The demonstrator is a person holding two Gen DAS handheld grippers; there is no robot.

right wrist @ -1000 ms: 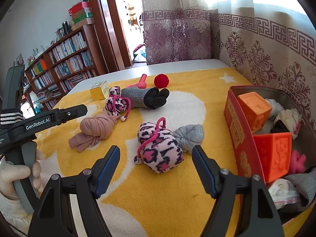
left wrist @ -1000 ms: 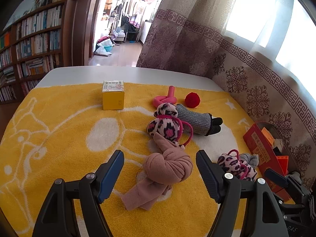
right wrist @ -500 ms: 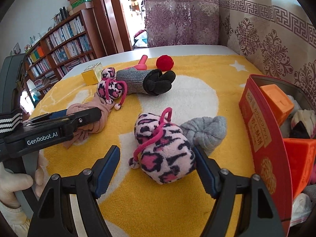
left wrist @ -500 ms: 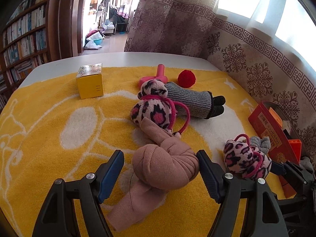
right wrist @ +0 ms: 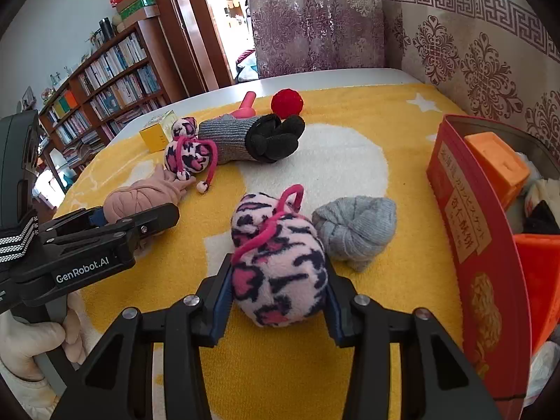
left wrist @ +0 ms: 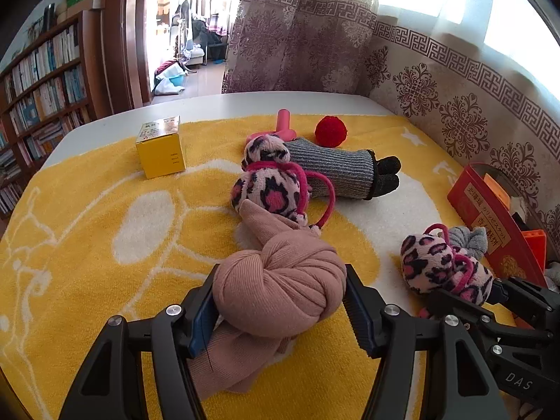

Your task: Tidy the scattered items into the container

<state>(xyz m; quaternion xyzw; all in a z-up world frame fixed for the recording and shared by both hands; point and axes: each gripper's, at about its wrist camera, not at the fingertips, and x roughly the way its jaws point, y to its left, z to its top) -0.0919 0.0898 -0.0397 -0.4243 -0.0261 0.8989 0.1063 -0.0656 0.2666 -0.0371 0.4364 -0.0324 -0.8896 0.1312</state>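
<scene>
My left gripper is shut on a knotted pink cloth bundle, which rests on the yellow towel. My right gripper is shut on a pink leopard-print plush, also on the towel; the plush also shows in the left wrist view. The red container stands at the right with orange blocks and cloths inside. A grey rolled sock lies between the plush and the container.
Farther back lie a second leopard plush, a grey-and-black glove, a red ball, a pink dumbbell and a yellow box. A curtain hangs right, a bookshelf stands left.
Both grippers moved forward and closed: the left onto the pink bundle, the right onto the leopard plush. Both were open and short of these items a second ago.
</scene>
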